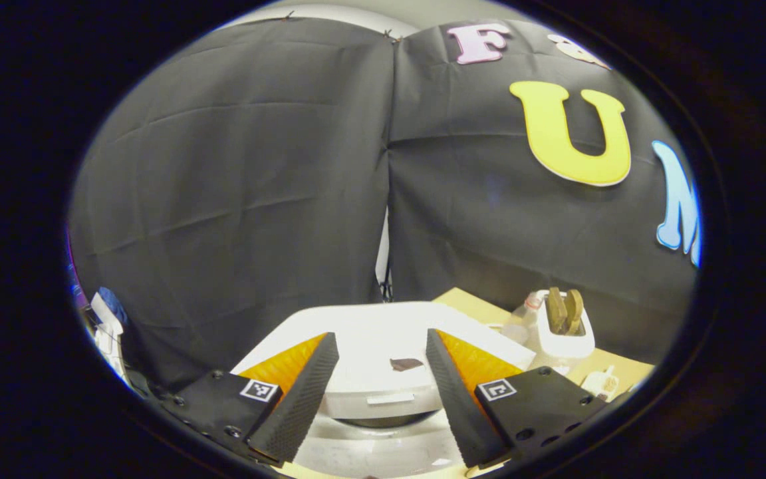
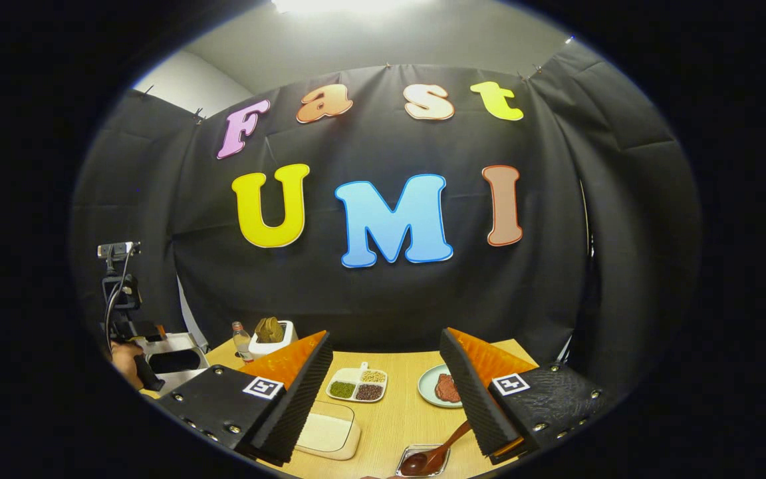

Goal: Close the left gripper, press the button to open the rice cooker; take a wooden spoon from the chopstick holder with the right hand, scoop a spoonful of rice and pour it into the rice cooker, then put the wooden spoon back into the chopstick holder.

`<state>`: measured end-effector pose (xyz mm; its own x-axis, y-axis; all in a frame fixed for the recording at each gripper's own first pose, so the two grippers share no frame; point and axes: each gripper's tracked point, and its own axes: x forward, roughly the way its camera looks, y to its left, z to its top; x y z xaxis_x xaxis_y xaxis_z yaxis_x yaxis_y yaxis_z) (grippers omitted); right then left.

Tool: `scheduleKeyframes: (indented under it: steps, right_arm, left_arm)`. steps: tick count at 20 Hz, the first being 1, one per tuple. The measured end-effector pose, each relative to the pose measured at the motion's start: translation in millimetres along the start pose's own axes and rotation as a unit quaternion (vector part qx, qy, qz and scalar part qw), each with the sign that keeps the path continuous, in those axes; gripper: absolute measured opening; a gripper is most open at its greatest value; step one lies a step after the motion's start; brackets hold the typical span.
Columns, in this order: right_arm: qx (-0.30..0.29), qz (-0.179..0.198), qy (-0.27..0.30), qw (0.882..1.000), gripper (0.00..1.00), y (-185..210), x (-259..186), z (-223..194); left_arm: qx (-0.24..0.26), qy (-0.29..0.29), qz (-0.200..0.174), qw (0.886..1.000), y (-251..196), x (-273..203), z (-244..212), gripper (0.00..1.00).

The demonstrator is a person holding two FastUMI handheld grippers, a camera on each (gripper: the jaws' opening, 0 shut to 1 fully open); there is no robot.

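The white rice cooker point(image 1: 383, 386) lies right below my left gripper point(image 1: 380, 336), which is open, its fingers standing to either side of the shut lid without touching it. To the right stands the white chopstick holder point(image 1: 564, 336) with wooden handles point(image 1: 564, 309) sticking out. My right gripper point(image 2: 384, 334) hangs open and empty above the wooden table point(image 2: 403, 419). Below it sit a white box of rice point(image 2: 326, 432) and a brown spoon point(image 2: 435, 454) resting in a small clear dish. The chopstick holder point(image 2: 273, 339) and the rice cooker point(image 2: 171, 356) stand at the far left.
A divided white dish of grains point(image 2: 358, 386) and a pale plate with reddish food point(image 2: 441, 387) sit mid-table. A small bottle point(image 2: 241, 339) stands beside the holder. A hand point(image 2: 125, 359) holds the other gripper over the cooker. A camera on a stand point(image 2: 116, 266) rises at the left.
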<state>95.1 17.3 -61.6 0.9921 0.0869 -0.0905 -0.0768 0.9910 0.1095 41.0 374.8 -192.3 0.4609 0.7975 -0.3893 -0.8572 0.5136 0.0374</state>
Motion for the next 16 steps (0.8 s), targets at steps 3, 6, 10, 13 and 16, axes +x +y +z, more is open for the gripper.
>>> scheduleKeyframes:
  steps: [3,6,10,13,16]
  right_arm:
    - [0.004,0.001,0.008,1.0,0.98,-1.1,-0.7,-5.0]
    - [0.011,0.0,0.018,1.0,0.98,-0.5,0.6,-10.7]
    - [0.01,0.001,0.022,1.0,0.98,2.4,1.7,-13.0]
    - [0.031,0.009,0.026,0.999,0.98,9.1,1.3,-11.3]
    - [0.038,0.012,0.028,0.999,0.98,11.4,2.8,-13.2]
  left_arm:
    - [0.01,0.014,-0.007,1.0,-1.9,-0.1,-14.0,0.93]
    - [0.009,0.035,-0.009,0.999,-3.1,4.0,-29.7,0.94]
    - [0.015,0.068,-0.017,0.997,-5.5,11.2,-54.1,0.94]
    - [0.026,0.085,-0.018,0.996,-6.4,12.9,-67.4,0.94]
    - [0.021,0.08,-0.016,0.996,-1.9,8.7,-77.2,0.99]
